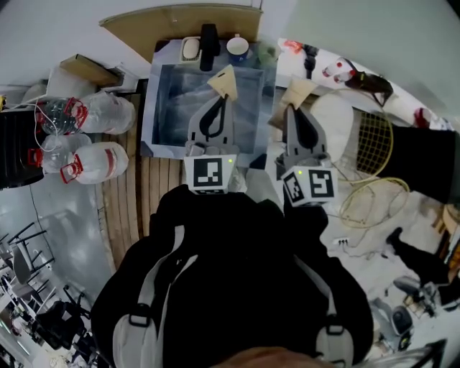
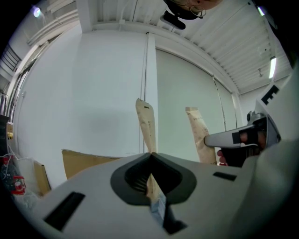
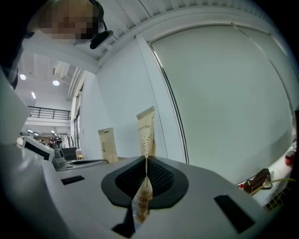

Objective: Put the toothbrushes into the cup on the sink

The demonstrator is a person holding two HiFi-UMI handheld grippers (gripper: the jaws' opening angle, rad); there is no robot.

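In the head view, both grippers are raised in front of the steel sink [image 1: 162, 108]. My left gripper [image 1: 219, 99] is shut on a tan paper toothbrush packet [image 1: 224, 81] that stands upright over the basin. To its right, my right gripper [image 1: 296, 109] is shut on a second tan packet [image 1: 297, 92]. A blue-and-white cup [image 1: 237, 47] stands on the sink's back ledge. The left gripper view has its packet [image 2: 145, 126] pinched in the left gripper [image 2: 150, 156]. The right gripper view shows the other packet [image 3: 146, 133] clamped in the right gripper [image 3: 145, 158].
A black faucet [image 1: 208, 44] and a soap dish [image 1: 190, 48] sit beside the cup. Large water jugs [image 1: 93, 115] lie left of the sink on wooden slats. Badminton rackets [image 1: 374, 147] and clutter lie to the right. A cardboard sheet [image 1: 180, 18] leans behind the sink.
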